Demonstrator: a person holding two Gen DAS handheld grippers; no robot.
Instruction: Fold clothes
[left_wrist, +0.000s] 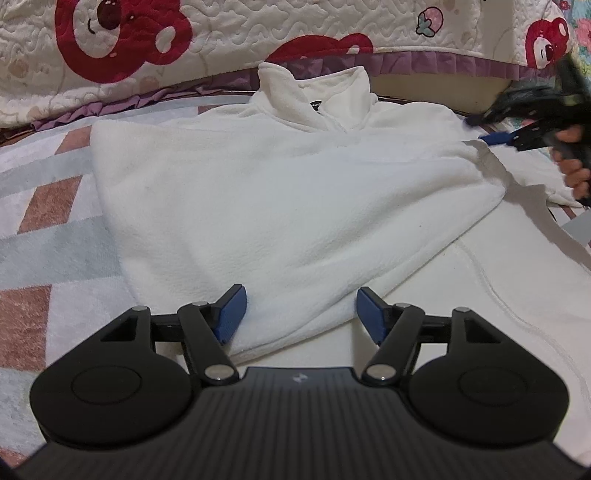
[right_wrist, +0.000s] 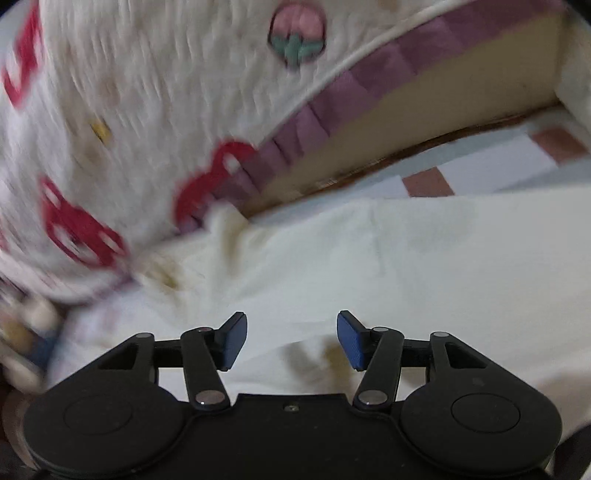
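Observation:
A white fleece top (left_wrist: 288, 192) lies on a checked blanket, collar at the far side, with one side folded diagonally across its body. My left gripper (left_wrist: 301, 314) is open and empty, its blue pads either side of the folded flap's lower edge. My right gripper (left_wrist: 491, 129) shows at the far right of the left wrist view, open, over the top's right shoulder. In the blurred right wrist view the right gripper (right_wrist: 291, 339) is open and empty just above the white fleece (right_wrist: 406, 258).
A quilted cover with red bear prints (left_wrist: 122, 44) and a purple frill hangs along the far side, and shows in the right wrist view (right_wrist: 129, 129). The checked pink, white and grey blanket (left_wrist: 48, 206) spreads to the left. A beige panel (right_wrist: 424, 122) stands behind.

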